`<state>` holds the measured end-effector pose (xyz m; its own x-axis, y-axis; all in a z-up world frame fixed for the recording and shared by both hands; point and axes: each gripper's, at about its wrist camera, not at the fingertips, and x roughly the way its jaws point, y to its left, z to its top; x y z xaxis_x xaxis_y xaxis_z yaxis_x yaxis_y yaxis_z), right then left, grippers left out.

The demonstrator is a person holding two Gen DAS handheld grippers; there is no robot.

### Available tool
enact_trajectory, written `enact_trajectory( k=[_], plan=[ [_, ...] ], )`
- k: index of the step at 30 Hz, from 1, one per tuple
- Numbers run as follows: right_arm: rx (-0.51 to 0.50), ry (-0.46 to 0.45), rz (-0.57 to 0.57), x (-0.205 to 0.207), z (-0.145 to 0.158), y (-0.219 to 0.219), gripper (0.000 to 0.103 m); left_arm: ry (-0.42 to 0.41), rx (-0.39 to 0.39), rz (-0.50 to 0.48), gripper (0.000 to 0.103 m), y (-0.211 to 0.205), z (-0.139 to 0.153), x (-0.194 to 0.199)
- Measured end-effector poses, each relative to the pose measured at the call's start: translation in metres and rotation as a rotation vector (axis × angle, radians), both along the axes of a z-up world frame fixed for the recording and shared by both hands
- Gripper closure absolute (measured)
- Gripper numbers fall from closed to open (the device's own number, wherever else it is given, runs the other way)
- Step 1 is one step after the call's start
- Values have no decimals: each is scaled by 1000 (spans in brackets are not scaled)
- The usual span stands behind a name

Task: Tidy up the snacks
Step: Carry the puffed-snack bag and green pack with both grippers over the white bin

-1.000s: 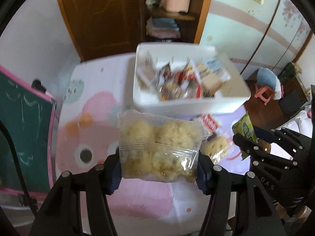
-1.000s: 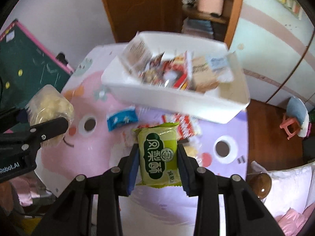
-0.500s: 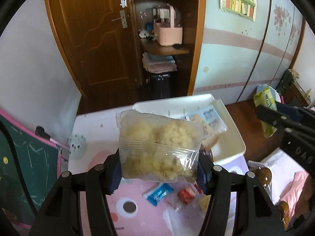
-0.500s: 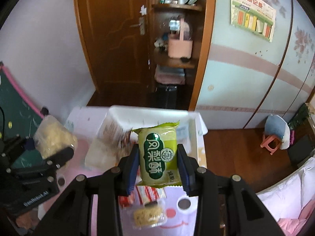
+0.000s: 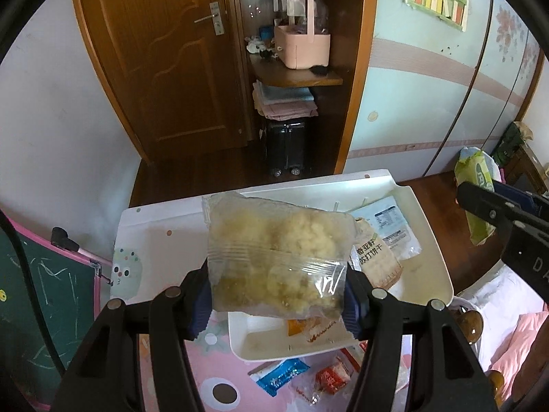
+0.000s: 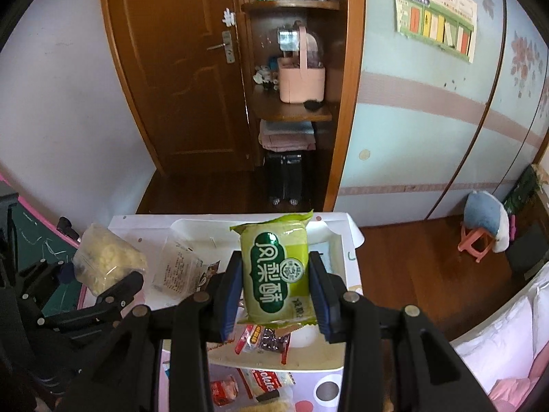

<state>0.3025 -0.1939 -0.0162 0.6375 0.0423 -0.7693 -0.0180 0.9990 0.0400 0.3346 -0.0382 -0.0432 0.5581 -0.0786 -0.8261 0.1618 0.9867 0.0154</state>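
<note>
My left gripper is shut on a clear bag of pale yellow puffed snacks, held over the white bin. Several snack packets lie in the bin, among them a beige cracker packet. My right gripper is shut on a green packet with white characters, also above the white bin. In the left wrist view the right gripper's green packet shows at the far right. In the right wrist view the clear bag shows at the left.
The bin stands on a small table with a pink cartoon cover; loose packets lie in front of it, a blue one and a red one. A green chalkboard stands left. Behind are a wooden door, shelves and a black suitcase.
Both grippers have risen and moved forward with their packets; the bin, earlier ahead of them, now lies beneath them. The views have tilted up, so the door and shelves show.
</note>
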Motion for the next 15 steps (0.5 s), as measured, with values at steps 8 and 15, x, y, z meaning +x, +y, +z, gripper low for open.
enact_trajectory(
  k=[8, 15],
  plan=[
    [12, 53, -41, 24, -23, -3, 66, 23, 4, -4, 43, -6, -18, 20],
    [20, 100, -64, 43, -41, -4, 66, 45, 7, -8, 43, -12, -33, 35]
  ],
)
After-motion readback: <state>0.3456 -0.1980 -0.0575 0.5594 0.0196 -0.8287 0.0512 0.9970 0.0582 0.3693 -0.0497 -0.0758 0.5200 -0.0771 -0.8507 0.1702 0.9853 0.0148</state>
